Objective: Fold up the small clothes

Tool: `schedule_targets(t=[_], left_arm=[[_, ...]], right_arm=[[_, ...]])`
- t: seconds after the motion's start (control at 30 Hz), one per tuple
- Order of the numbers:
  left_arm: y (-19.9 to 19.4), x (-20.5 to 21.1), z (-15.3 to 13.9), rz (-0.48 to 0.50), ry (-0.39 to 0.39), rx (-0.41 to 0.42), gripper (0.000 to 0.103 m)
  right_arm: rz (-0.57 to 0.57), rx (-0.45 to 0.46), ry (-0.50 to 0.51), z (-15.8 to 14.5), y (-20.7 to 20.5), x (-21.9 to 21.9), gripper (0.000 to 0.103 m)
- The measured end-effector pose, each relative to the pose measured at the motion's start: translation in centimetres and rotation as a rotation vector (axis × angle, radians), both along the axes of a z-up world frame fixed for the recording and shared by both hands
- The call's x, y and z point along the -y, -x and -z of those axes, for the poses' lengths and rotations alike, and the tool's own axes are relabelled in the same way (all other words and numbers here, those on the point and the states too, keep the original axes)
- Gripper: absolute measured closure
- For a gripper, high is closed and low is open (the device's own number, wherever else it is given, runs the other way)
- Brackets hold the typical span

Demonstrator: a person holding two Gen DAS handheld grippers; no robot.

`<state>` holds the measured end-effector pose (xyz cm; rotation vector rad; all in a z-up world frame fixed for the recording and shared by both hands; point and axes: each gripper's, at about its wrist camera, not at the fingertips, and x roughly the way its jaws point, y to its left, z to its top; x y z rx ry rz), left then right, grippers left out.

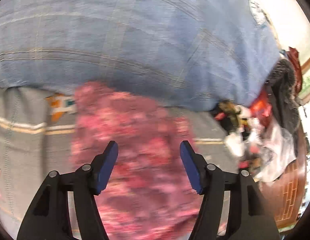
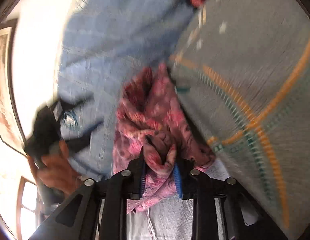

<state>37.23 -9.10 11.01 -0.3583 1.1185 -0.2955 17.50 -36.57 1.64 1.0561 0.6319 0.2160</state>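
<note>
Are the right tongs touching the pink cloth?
Touching. The right wrist view shows the right tongs shut on a bunched fold of the pink cloth.

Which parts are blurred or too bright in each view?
Left wrist view: the pink floral garment is smeared by motion, while the left tool stays sharp. Right wrist view: the grey patterned blanket streaks, and the area at left is blown out white.
</note>
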Motion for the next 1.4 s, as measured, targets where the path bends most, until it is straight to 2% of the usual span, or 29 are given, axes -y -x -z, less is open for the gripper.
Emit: schedule_targets(t=[0.07, 0.1, 0.17, 0.2, 0.23, 0.33, 0.47, 0.5, 0.53, 0.57, 0.63, 0.7, 0.77, 0.8, 0.83, 0.87, 0.9, 0.97, 1.03, 1.17, 1.2, 1.27, 1.37, 1.4], left_arm=[[0.5, -2.4, 2.1, -0.029, 0.018, -0.04, 0.04], [0.9, -3.5, 3.2, -0.047, 0.032, -0.07, 0.04], [1.5, -4.2, 4.9, -0.07, 0.071, -0.11, 0.04], [1.9, -4.5, 5.5, -0.077, 0.09, -0.129, 0.04], [2.2, -4.8, 6.3, -0.083, 0.099, -0.145, 0.04], [2.5, -5.1, 7.1, -0.078, 0.115, -0.161, 0.04], [1.8, -4.8, 7.2, -0.05, 0.119, -0.149, 0.04], [1.3, -4.7, 7.3, -0.054, 0.124, -0.149, 0.04], [0.9, -4.8, 7.3, -0.058, 0.132, -0.15, 0.04], [0.5, -4.8, 7.4, -0.068, 0.139, -0.151, 0.04], [-0.4, -5.1, 7.6, -0.096, 0.18, -0.141, 0.04], [-1.4, -4.7, 8.1, -0.134, 0.196, -0.143, 0.04], [-2.1, -4.7, 9.3, -0.169, 0.183, -0.185, 0.04], [-2.3, -4.6, 9.9, -0.185, 0.191, -0.208, 0.04], [-2.1, -4.6, 9.7, -0.189, 0.194, -0.194, 0.04], [-2.0, -4.4, 9.3, -0.177, 0.193, -0.189, 0.04], [-1.6, -4.5, 9.0, -0.157, 0.2, -0.187, 0.04], [-0.3, -4.6, 8.4, -0.128, 0.203, -0.175, 0.04], [1.4, -4.6, 7.8, -0.093, 0.205, -0.149, 0.04], [4.6, -4.1, 8.4, -0.044, 0.212, -0.129, 0.038], [5.2, -4.1, 8.8, -0.043, 0.209, -0.133, 0.038], [6.6, -3.8, 9.4, -0.058, 0.228, -0.136, 0.038], [7.5, -3.8, 8.9, -0.051, 0.224, -0.139, 0.038], [7.7, -3.1, 8.9, -0.047, 0.215, -0.141, 0.038]], right_arm=[[0.085, 0.085, 0.068, -2.2, 0.8, 0.5, 0.069], [0.102, 0.109, 0.099, -3.2, 0.2, 0.7, 0.063], [0.146, 0.155, 0.129, -5.1, -1.2, 1.2, 0.062], [0.131, 0.183, 0.125, -5.7, -2.7, 1.3, 0.053], [0.098, 0.173, 0.125, -5.7, -4.5, 0.9, 0.035], [-0.036, 0.038, 0.117, -3.5, -10.0, 0.1, 0.033], [-0.096, -0.042, 0.102, -0.3, -13.9, -1.2, 0.033], [-0.127, -0.042, 0.12, 0.2, -14.9, -1.6, 0.045], [-0.146, 0.004, 0.132, -0.3, -15.1, -2.0, 0.091], [-0.16, 0.05, 0.145, -0.8, -14.9, -2.1, 0.094], [-0.134, 0.157, 0.156, -2.5, -14.0, -1.6, 0.096], [-0.1, 0.172, 0.165, -3.0, -13.9, -1.0, 0.097], [-0.093, 0.068, 0.158, -1.1, -15.0, -0.5, 0.096], [-0.102, -0.039, 0.126, 1.1, -15.8, -0.1, 0.095], [-0.11, -0.091, 0.082, 2.3, -16.3, 0.1, 0.093], [-0.105, -0.09, 0.011, 2.9, -16.2, 0.6, 0.094], [-0.098, -0.081, -0.011, 2.7, -16.0, 0.9, 0.087], [-0.099, -0.053, 0.037, 1.0, -15.2, 1.4, 0.076], [-0.126, -0.01, 0.057, -0.3, -14.2, 1.7, 0.051], [-0.219, 0.003, 0.078, -0.6, -11.8, 1.5, 0.048], [-0.246, -0.007, 0.109, -0.3, -11.3, 1.2, 0.049], [-0.327, 0.005, 0.178, -0.5, -11.4, -0.6, 0.091], [-0.327, 0.14, 0.258, -3.5, -9.7, -0.8, 0.094], [-0.314, 0.146, 0.303, -4.0, -9.5, -0.9, 0.094]])
